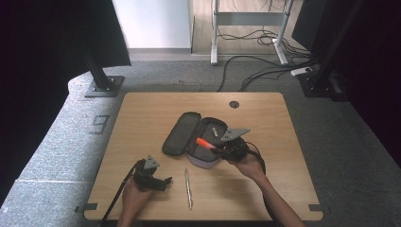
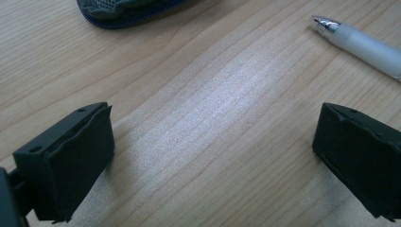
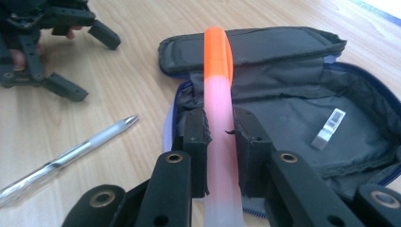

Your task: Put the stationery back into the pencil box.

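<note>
Over open pouch (image 3: 283,118), between right gripper (image 3: 222,137) pads: marker (image 3: 218,94), pink barrel, orange cap, clamped tight across barrel, cap end pointing away toward pouch lid. Pouch unzipped, lid folded flat on table (image 1: 283,142), small white tag (image 3: 329,127) inside, maybe a label, too small to read. Beside pouch on bare wood: pen (image 1: 188,188), untouched. Near table's front left: left gripper (image 1: 166,183), resting low at table, jaws spread wide, nothing between them, pen tip (image 2: 325,22) just beyond.
</note>
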### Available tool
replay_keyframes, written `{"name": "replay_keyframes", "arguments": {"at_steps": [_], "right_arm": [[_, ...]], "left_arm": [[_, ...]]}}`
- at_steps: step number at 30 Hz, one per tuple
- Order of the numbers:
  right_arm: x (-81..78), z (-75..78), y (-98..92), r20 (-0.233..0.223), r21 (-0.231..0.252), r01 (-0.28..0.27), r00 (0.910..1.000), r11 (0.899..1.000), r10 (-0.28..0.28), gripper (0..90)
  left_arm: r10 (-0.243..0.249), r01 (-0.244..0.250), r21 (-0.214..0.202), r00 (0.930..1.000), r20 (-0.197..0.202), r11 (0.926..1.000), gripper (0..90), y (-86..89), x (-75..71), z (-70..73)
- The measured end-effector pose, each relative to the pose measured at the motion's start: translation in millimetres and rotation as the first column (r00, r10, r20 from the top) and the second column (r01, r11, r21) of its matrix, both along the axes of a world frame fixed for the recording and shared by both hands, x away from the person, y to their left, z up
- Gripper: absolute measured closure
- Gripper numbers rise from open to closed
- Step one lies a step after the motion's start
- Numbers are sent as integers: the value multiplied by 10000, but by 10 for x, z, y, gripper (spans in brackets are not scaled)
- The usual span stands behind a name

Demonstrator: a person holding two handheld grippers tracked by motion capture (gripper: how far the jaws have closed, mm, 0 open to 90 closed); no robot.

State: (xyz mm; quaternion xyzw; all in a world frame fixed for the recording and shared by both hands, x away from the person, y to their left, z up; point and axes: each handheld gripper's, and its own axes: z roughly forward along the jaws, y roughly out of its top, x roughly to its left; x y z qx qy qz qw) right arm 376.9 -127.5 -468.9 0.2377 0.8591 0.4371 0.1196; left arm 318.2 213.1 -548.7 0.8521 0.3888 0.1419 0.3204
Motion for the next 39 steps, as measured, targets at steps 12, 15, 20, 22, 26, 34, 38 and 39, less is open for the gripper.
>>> {"name": "replay_keyframes", "arguments": {"at_steps": [12, 15, 20, 22, 26, 34, 38, 39], "right_arm": [[170, -28, 79, 166, -40, 400, 9991, 9992, -399, 755], [211, -40, 85, 188, -71, 523, 9985, 9986, -522, 755], [270, -63, 100, 243, -161, 655, 9976, 9977, -651, 756], [293, -74, 105, 248, -184, 719, 9971, 9972, -714, 755], [341, -92, 112, 254, -243, 834, 9962, 9962, -828, 755], [429, -155, 152, 184, -391, 981, 9951, 9944, -974, 755], [457, -198, 171, 114, -486, 1026, 9947, 9935, -1021, 755], [466, -209, 173, 105, -499, 1050, 9945, 9932, -1046, 756]], "left_arm": [[2, -2, -13, 10000, 1, 10000, 0, 0, 0, 0], [6, -6, -7, 10000, 5, 10000, 0, 0, 0, -1], [13, -13, -7, 10000, 19, 10000, 0, -1, 1, -1], [13, -13, -11, 10000, 15, 10000, 0, -1, 1, -1], [15, -15, -14, 10000, 16, 10000, 0, -1, 1, -1], [16, -16, -15, 10000, 14, 10000, 0, -1, 0, -1], [10, -10, -19, 10000, 10, 10000, 0, -1, 1, -1], [15, -15, -16, 10000, 13, 10000, 0, -1, 1, -2]]}}
